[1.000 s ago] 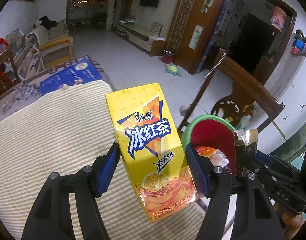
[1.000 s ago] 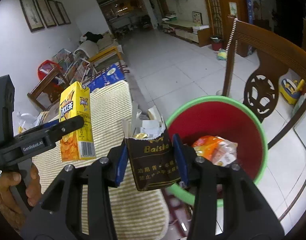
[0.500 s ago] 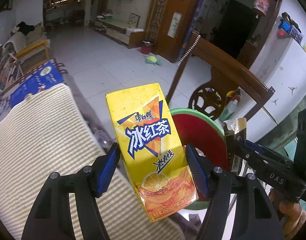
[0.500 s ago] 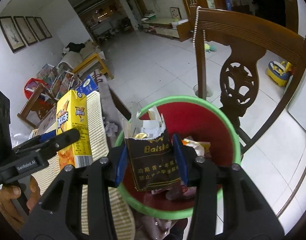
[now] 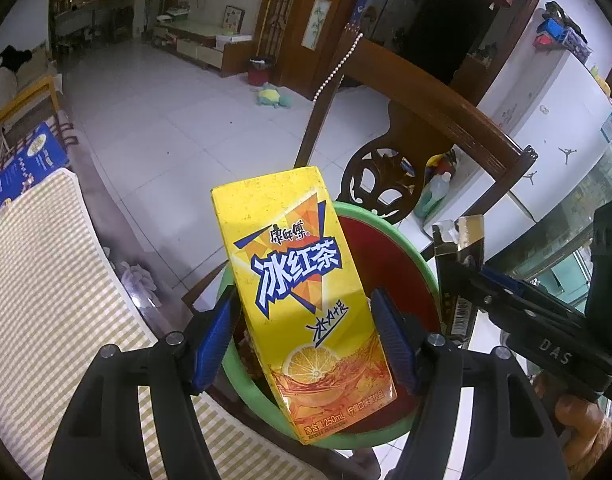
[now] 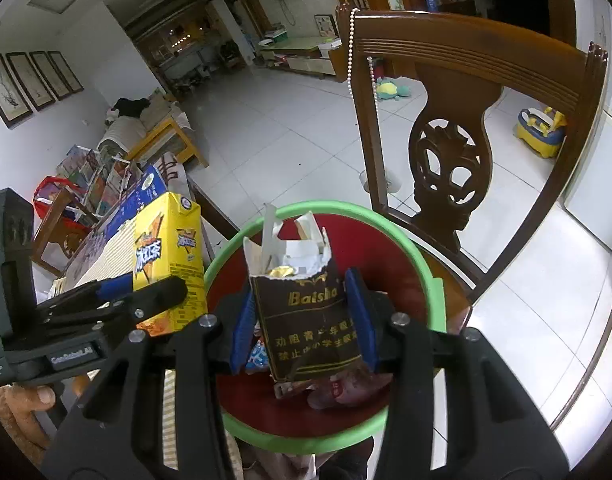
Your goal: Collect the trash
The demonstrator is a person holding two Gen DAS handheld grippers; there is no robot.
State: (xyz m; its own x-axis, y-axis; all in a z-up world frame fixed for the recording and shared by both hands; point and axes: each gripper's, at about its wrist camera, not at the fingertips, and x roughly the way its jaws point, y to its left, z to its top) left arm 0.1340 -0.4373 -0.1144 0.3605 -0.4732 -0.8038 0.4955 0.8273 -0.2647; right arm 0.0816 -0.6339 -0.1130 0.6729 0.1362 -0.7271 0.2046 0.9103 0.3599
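Left gripper [image 5: 308, 338] holds a yellow tea carton [image 5: 302, 300], blue pads [image 5: 216, 336] pressed on both its sides, carton upright and tilted a bit, bottom end toward the camera. Carton hangs over the near-left part of the bin [image 5: 416, 256], which is red inside with a green rim. Right gripper [image 6: 302, 328] clamps a dark cigarette pack [image 6: 310, 320], gold "Baisha" print on the front, top torn open with white paper and gold foil sticking up. Pack is above the bin's mouth, about the middle of it in the right wrist view. Both items in the air, neither touching the bin as far as I can tell. Some trash already lies at the bin's bottom [image 6: 334, 394], reddish wrapper and a bit of blue-white packaging, too hidden behind the pack to say what exactly. In the left view the right gripper comes in from the right edge, pack seen edge-on, barcode showing, a hand [image 5: 578, 428] under it. In the right view the left gripper and carton sit just left of the bin rim, fingers of a hand [image 6: 34, 396] at lower left. Striped yellow-white cloth [image 5: 46, 280] covers the table left of the bin. Behind the bin a carved wooden chair [image 6: 450, 160], white bead string [image 6: 360, 64] hanging over its back. White tile floor [image 5: 166, 120] beyond, small green plush toy [image 5: 272, 98] lying on it far back.
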